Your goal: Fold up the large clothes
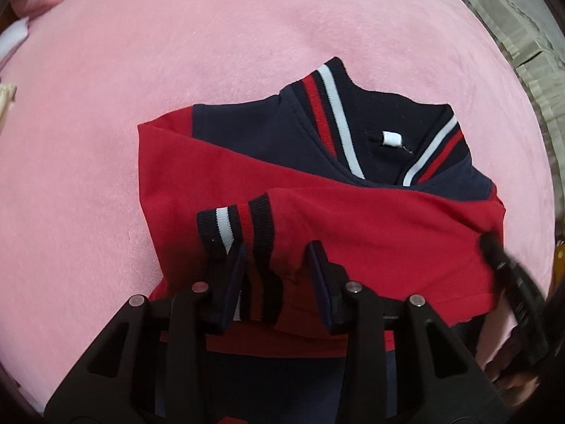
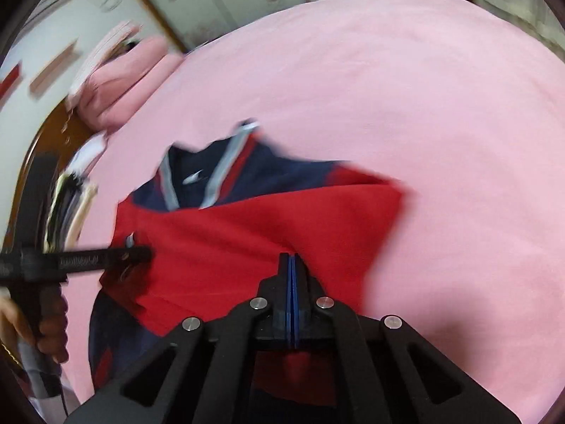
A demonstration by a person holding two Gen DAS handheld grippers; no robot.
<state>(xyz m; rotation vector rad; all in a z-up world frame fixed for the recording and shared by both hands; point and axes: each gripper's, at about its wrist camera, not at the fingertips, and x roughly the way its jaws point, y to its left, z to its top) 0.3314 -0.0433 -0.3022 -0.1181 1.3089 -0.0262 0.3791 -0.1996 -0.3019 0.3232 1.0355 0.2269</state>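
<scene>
Jacket (image 1: 353, 219) lies on the pink blanket (image 1: 176, 70), collar (image 1: 370, 116) at the far end, both red sleeves already crossed over the chest. Left gripper (image 1: 279, 258) points steeply down over the near sleeve, jaws partly apart with the striped cuff (image 1: 236, 222) and red cloth sitting between them; cannot tell if the pads bite yet. In the right wrist view the right gripper (image 2: 292, 258) is fully closed, blue pads together, tips right at a red fold; cannot tell whether any cloth is pinched between them, view is blurred. The left gripper also shows there at the left edge with a hand (image 2: 49, 332) on its handle.

Likely step: take the lower part and fold it up toward the collar. To do it well:
- get both layers of sleeve plus body into each grip, not just the cuff, or the sleeve may slide out of its cross
- keep the two grippers level and apart so the edge stays taut
- lift low, carry toward the collar, lay hem short of the collar
- release only once the cloth lies flat, then press out puckers

Risk: cuff drags loose
</scene>
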